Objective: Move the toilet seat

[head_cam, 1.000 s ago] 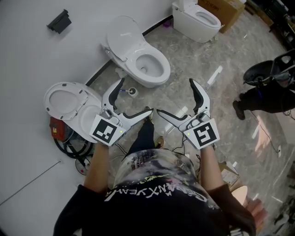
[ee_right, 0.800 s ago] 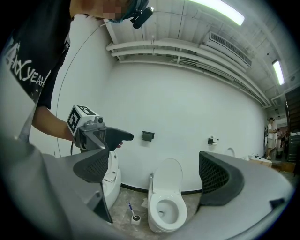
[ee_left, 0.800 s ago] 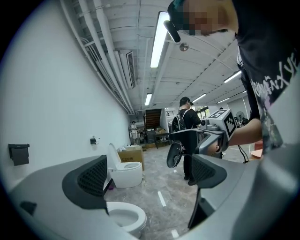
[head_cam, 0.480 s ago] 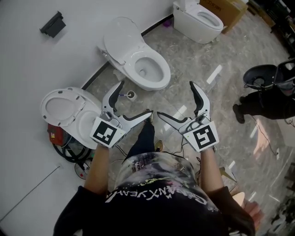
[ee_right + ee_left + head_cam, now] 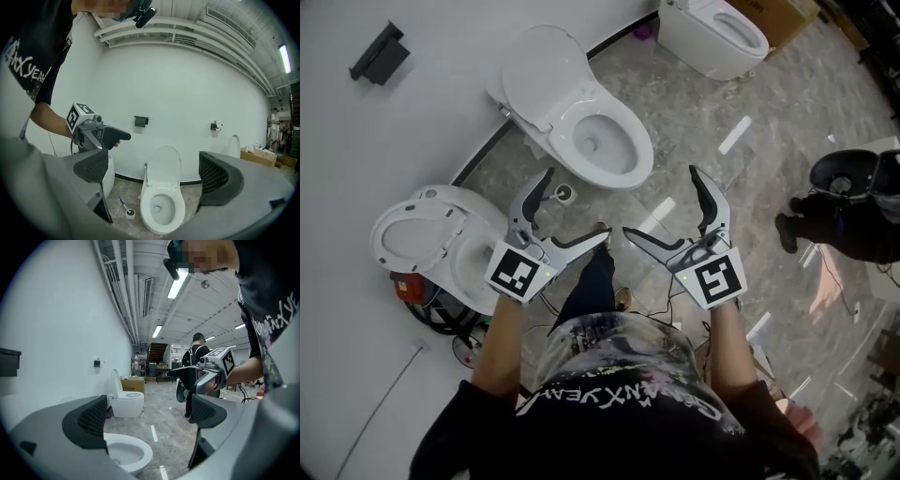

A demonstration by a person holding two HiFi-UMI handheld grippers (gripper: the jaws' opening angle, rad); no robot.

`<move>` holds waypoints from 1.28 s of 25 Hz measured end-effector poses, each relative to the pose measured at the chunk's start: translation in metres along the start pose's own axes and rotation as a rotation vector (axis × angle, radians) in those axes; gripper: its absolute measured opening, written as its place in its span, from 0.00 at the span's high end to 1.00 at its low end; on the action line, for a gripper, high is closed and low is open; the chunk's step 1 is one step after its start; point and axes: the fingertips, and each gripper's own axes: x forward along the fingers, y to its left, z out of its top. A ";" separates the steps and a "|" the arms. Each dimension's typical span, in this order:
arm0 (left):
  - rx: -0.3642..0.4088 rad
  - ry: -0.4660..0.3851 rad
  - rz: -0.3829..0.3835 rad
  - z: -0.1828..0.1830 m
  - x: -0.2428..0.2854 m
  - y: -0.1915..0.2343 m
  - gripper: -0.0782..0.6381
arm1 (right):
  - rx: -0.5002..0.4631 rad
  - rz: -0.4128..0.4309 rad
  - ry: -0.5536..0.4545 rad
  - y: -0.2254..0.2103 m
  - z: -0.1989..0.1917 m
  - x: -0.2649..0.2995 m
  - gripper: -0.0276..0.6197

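A white toilet (image 5: 600,141) stands by the wall ahead, its lid (image 5: 539,66) up and its seat ring down on the bowl. In the right gripper view this toilet (image 5: 161,206) sits low between the jaws. Left of it a second toilet (image 5: 417,234) has its seat raised. My left gripper (image 5: 577,204) and right gripper (image 5: 661,202) are both open and hold nothing, above the floor short of the middle toilet. In the left gripper view the left gripper (image 5: 150,416) stands over the bowl's rim (image 5: 126,453), facing the right gripper (image 5: 206,373).
A toilet brush in its holder (image 5: 563,194) stands on the floor between the two near toilets. A third toilet (image 5: 712,33) and a cardboard box (image 5: 778,14) are at the back right. A person in dark clothes (image 5: 853,202) is at right. Cables and a red object (image 5: 422,291) lie beside the left toilet.
The head view has shifted slightly, so the toilets sit a little further left. Both grippers keep the same open pose and have taken hold of nothing.
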 end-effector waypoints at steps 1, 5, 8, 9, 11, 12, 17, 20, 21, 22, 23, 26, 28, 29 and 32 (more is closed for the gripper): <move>-0.011 0.003 -0.003 -0.005 0.006 0.011 0.13 | 0.003 0.002 0.012 -0.006 -0.004 0.011 0.05; -0.061 0.034 -0.016 -0.031 0.025 0.050 0.13 | 0.025 0.001 0.064 -0.026 -0.021 0.052 0.05; -0.090 0.070 -0.031 -0.054 0.037 0.073 0.13 | 0.034 -0.001 0.095 -0.038 -0.036 0.078 0.05; -0.104 0.078 -0.039 -0.061 0.041 0.078 0.13 | 0.037 0.000 0.108 -0.041 -0.042 0.085 0.05; -0.126 0.103 -0.051 -0.078 0.048 0.086 0.13 | 0.045 0.005 0.137 -0.047 -0.059 0.097 0.05; -0.133 0.119 -0.052 -0.089 0.050 0.089 0.13 | 0.054 0.006 0.151 -0.049 -0.067 0.102 0.05; -0.197 0.177 -0.043 -0.143 0.063 0.100 0.13 | 0.120 0.009 0.209 -0.062 -0.117 0.121 0.05; -0.258 0.210 -0.032 -0.181 0.072 0.101 0.13 | 0.162 0.011 0.246 -0.071 -0.154 0.131 0.05; -0.282 0.222 -0.026 -0.195 0.076 0.101 0.13 | 0.172 0.013 0.261 -0.074 -0.169 0.134 0.05; -0.305 0.236 -0.020 -0.211 0.079 0.101 0.13 | 0.184 0.016 0.280 -0.077 -0.184 0.137 0.05; -0.325 0.251 -0.014 -0.227 0.083 0.101 0.13 | 0.201 0.018 0.305 -0.080 -0.201 0.140 0.05; -0.358 0.294 -0.003 -0.273 0.097 0.100 0.13 | 0.249 0.019 0.370 -0.091 -0.253 0.152 0.05; -0.372 0.316 0.002 -0.301 0.108 0.100 0.13 | 0.263 0.017 0.389 -0.099 -0.286 0.160 0.05; -0.379 0.326 0.004 -0.314 0.112 0.100 0.13 | 0.272 0.015 0.398 -0.101 -0.302 0.163 0.05; -0.396 0.351 0.010 -0.350 0.126 0.099 0.13 | 0.303 0.010 0.426 -0.107 -0.345 0.165 0.05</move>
